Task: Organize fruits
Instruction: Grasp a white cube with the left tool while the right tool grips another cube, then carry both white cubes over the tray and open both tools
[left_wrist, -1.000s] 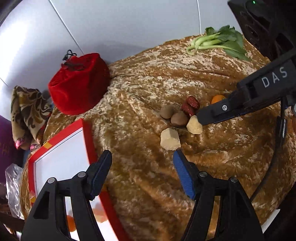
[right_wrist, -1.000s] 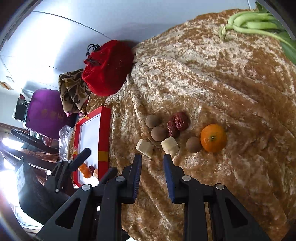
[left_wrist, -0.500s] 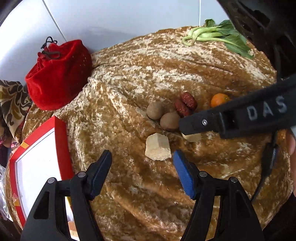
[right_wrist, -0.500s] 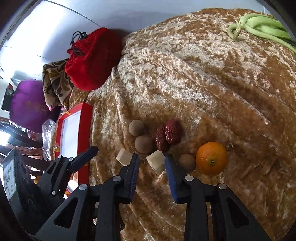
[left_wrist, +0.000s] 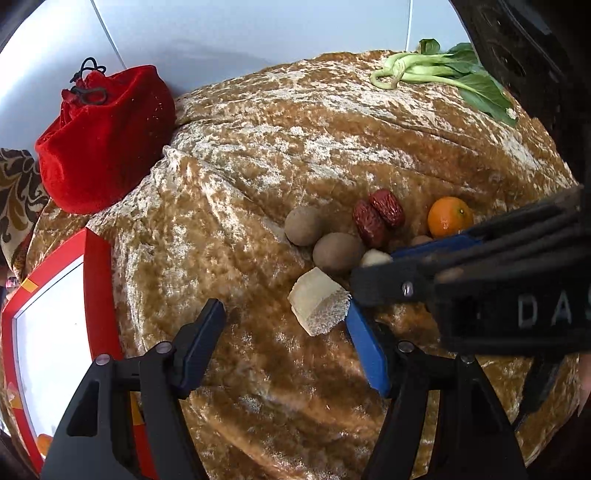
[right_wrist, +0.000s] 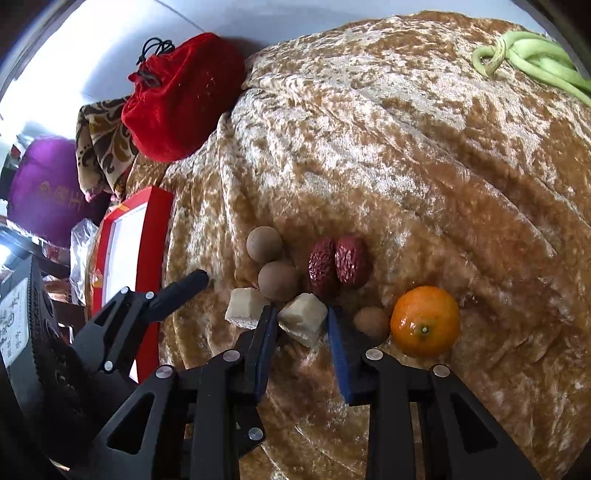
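Fruits lie in a cluster on the gold velvet cloth: a mandarin (right_wrist: 424, 321), two red dates (right_wrist: 338, 264), three brown round fruits (right_wrist: 277, 280) and two pale cubes. My right gripper (right_wrist: 301, 325) has its jaws closing on the right cube (right_wrist: 303, 323), and both pads touch its sides. The left cube (left_wrist: 317, 306) rests on the cloth just inside the blue right pad of my open left gripper (left_wrist: 282, 328). In the left wrist view the right gripper's finger (left_wrist: 388, 284) crosses over the cluster and hides most of its cube.
A red-rimmed white tray (left_wrist: 98, 280) lies at the cloth's left edge with a bit of orange fruit in it. A red velvet pouch (left_wrist: 103, 136) stands at the back left. Green vegetables (left_wrist: 443, 74) lie at the back right.
Both grippers have sunk closer to the fruit cluster. The right fingers, empty before, now stand around the right cube. The left cube has come up to the left gripper's right pad.
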